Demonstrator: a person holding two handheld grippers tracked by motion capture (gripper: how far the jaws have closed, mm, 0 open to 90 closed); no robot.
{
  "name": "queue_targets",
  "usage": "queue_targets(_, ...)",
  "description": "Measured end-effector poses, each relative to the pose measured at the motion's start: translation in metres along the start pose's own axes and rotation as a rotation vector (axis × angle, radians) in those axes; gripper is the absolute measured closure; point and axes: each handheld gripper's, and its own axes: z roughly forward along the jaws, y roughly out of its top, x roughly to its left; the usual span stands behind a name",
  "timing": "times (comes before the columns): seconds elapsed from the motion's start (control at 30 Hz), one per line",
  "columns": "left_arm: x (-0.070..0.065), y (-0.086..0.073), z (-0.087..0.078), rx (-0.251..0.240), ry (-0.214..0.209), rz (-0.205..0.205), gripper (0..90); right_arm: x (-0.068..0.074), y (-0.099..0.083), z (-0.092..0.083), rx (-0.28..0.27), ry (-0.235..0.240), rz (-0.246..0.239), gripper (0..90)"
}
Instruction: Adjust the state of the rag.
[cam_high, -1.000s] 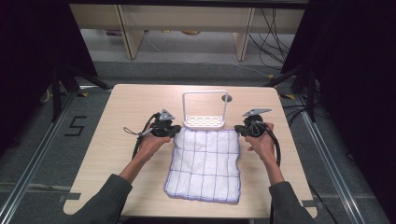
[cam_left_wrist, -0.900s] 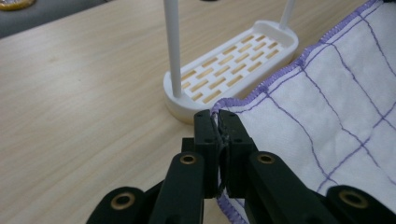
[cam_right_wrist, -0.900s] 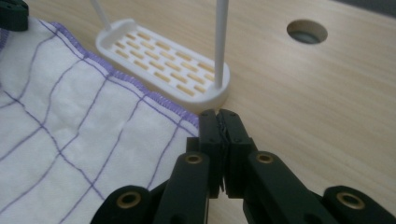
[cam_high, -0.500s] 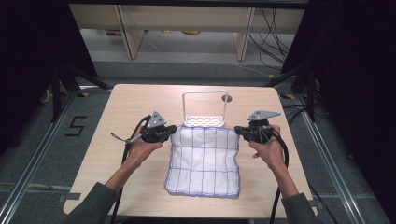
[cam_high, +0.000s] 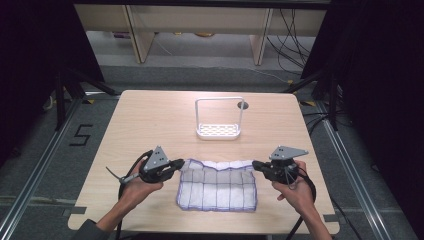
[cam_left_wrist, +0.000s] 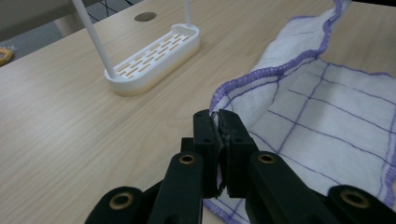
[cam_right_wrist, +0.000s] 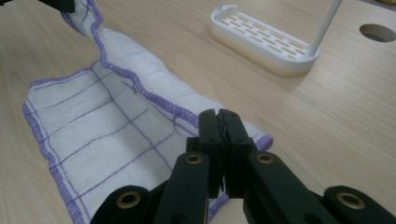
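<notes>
A white cloth (cam_high: 217, 187) with purple grid lines and purple hem lies on the near half of the wooden table (cam_high: 150, 120), its far edge lifted and doubled toward me. My left gripper (cam_high: 181, 164) is shut on the cloth's far left corner (cam_left_wrist: 243, 93); its jaws (cam_left_wrist: 219, 123) are pressed together on the hem. My right gripper (cam_high: 256, 164) is shut on the far right corner (cam_right_wrist: 154, 93), with its jaws (cam_right_wrist: 219, 122) closed on the fabric. Both grippers point inward at each other across the cloth.
A white slotted rack (cam_high: 219, 120) with a tall wire hoop stands beyond the cloth, mid-table; it also appears as rack (cam_left_wrist: 154, 56) and rack (cam_right_wrist: 264, 39). A round hole (cam_high: 243, 105) sits in the tabletop behind it. Cables trail from both grippers toward the near edge.
Both grippers have moved toward the near edge of the table, drawing the cloth's far edge with them. The cloth now covers a shorter patch, farther from the rack.
</notes>
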Motion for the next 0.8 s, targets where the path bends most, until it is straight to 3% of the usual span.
queue_targets(0.03, -0.003, -0.002, -0.002, 0.007, 0.0, 0.002, 85.8, -0.001, -0.002, 0.0, 0.0, 0.006, -0.021, 89.0)
queue_targets(0.13, -0.012, -0.009, -0.006, 0.005, -0.02, 0.012, 85.8, 0.005, -0.011, -0.002, 0.0, 0.013, -0.007, 89.0)
queue_targets(0.17, -0.014, -0.011, -0.007, 0.008, -0.02, 0.014, 85.8, 0.005, -0.014, -0.003, -0.003, 0.011, -0.026, 89.0)
queue_targets(0.2, -0.017, -0.012, -0.009, 0.017, -0.023, 0.028, 85.8, 0.009, -0.016, -0.004, -0.001, 0.011, 0.005, 89.0)
queue_targets(0.3, -0.026, -0.018, -0.013, 0.015, -0.04, 0.036, 85.8, 0.015, -0.023, -0.007, 0.014, 0.024, 0.006, 89.0)
queue_targets(0.37, -0.032, -0.022, -0.015, 0.026, -0.042, 0.044, 85.8, 0.018, -0.028, -0.008, 0.008, 0.019, -0.023, 88.9)
queue_targets(0.4, -0.035, -0.024, -0.016, 0.025, -0.054, 0.041, 85.8, 0.022, -0.031, -0.009, 0.016, 0.02, -0.003, 88.9)
queue_targets(0.47, -0.04, -0.03, -0.018, 0.029, -0.054, 0.034, 85.7, 0.024, -0.035, -0.009, 0.022, 0.029, -0.024, 88.9)
queue_targets(0.6, -0.048, -0.039, -0.021, 0.03, -0.069, 0.044, 85.6, 0.03, -0.042, -0.011, 0.03, 0.029, -0.015, 88.9)
queue_targets(0.7, -0.053, -0.042, -0.024, 0.048, -0.075, 0.056, 85.6, 0.033, -0.046, -0.014, 0.023, 0.027, -0.031, 88.9)
queue_targets(0.77, -0.058, -0.046, -0.025, 0.065, -0.077, 0.062, 85.4, 0.04, -0.05, -0.015, 0.046, 0.029, -0.019, 88.9)
queue_targets(0.8, -0.06, -0.049, -0.025, 0.081, -0.096, 0.063, 85.4, 0.041, -0.052, -0.015, 0.056, 0.022, -0.037, 88.9)
